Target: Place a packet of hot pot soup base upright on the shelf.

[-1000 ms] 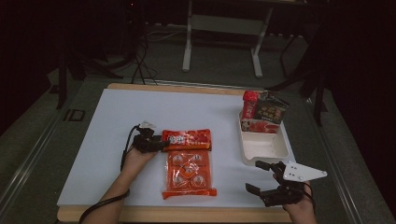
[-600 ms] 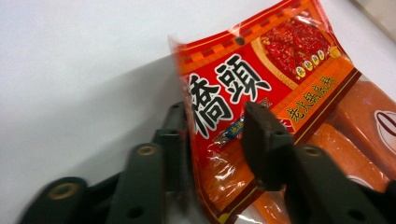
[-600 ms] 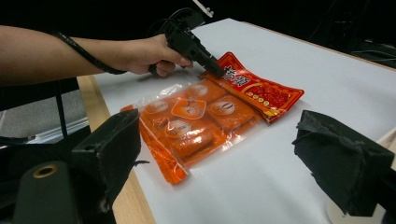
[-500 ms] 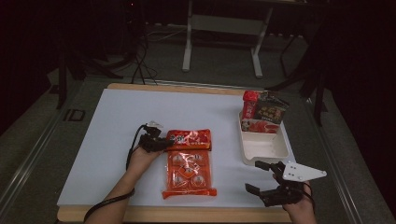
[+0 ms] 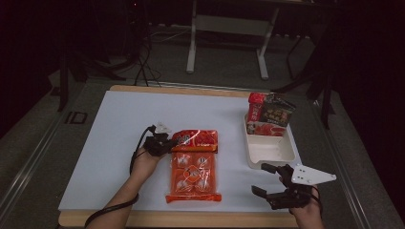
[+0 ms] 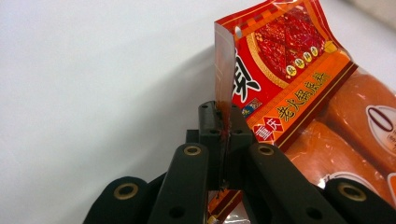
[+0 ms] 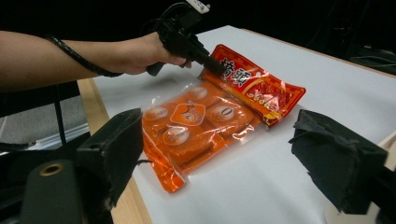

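Left gripper view: left gripper is pinching edge of red packet, jaws closed on it. Right gripper is hovering w/ jaws wide apart, holding nothing, near white tray.

- My high view looks forward and down over the whole white table.
- My left gripper view sits very close on the red packet.
- My right gripper view faces that same packet from across the table.
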The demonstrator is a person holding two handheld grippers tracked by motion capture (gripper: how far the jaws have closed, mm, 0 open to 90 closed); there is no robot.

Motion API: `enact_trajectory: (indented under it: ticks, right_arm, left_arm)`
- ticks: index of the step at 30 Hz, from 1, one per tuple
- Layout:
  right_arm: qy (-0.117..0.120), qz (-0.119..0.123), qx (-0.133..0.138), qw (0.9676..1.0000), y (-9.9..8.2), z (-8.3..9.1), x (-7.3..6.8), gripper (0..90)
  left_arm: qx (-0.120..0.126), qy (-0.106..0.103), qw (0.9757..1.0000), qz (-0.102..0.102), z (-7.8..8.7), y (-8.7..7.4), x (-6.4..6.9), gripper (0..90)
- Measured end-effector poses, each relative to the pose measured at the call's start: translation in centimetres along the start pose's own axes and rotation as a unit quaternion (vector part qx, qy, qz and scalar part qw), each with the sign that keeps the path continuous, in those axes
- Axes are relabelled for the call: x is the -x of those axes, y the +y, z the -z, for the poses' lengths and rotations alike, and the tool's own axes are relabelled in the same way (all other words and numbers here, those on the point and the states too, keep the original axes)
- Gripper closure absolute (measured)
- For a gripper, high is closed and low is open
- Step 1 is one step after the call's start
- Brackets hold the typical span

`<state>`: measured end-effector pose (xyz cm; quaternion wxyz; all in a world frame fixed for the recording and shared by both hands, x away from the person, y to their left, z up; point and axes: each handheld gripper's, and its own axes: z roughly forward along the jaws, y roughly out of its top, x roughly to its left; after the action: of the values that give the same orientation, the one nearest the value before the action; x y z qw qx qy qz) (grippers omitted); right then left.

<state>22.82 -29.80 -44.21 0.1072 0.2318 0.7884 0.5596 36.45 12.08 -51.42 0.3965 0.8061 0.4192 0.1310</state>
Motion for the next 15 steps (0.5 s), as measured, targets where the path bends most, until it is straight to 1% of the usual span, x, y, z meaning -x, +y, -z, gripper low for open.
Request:
enact_trajectory:
  ticks: [2,4,5,6,8,10,11,13,14,15]
  right_arm:
    - [0.002,0.002,0.008,1.0000,0.0,0.1,0.0,17.4]
    - [-0.003,0.008,0.011,0.9999,0.1,0.3,0.0,16.8]
    - [-0.004,0.005,0.014,0.9999,0.1,0.3,0.0,15.7]
    - [-0.008,0.005,0.014,0.9999,0.1,0.4,0.1,15.6]
    - [-0.018,0.006,0.014,0.9997,0.2,0.4,0.1,14.1]
    - [-0.022,0.000,0.016,0.9996,0.3,0.5,0.1,13.4]
    - [-0.025,0.004,0.016,0.9996,0.4,0.6,0.1,13.2]
    - [-0.035,0.018,0.016,0.9991,0.6,0.6,-0.1,13.1]
    - [-0.038,0.020,0.015,0.9990,0.7,0.7,-0.1,13.1]
    - [-0.039,0.020,0.013,0.9990,0.9,0.7,-0.1,13.0]
  left_arm:
    - [0.011,-0.002,0.9999,-0.003,0.6,0.3,0.2,89.9]
    - [0.021,-0.003,0.9998,-0.003,1.2,0.5,0.4,90.0]
    - [0.028,-0.004,0.9996,-0.007,1.6,0.6,0.5,90.0]
    - [0.029,-0.004,0.9995,-0.010,1.9,0.8,0.7,90.0]
    - [0.040,-0.009,0.9991,-0.010,2.4,1.1,0.9,90.0]
    - [0.046,-0.009,0.9988,-0.015,3.0,1.4,1.2,90.0]
    - [0.050,-0.010,0.9985,-0.020,3.3,1.5,1.4,90.0]
    - [0.056,-0.012,0.9981,-0.024,3.8,1.8,1.7,90.0]
    - [0.061,-0.012,0.9977,-0.029,4.1,2.0,2.0,90.0]
    - [0.064,-0.014,0.9974,-0.030,4.3,2.0,2.0,90.0]
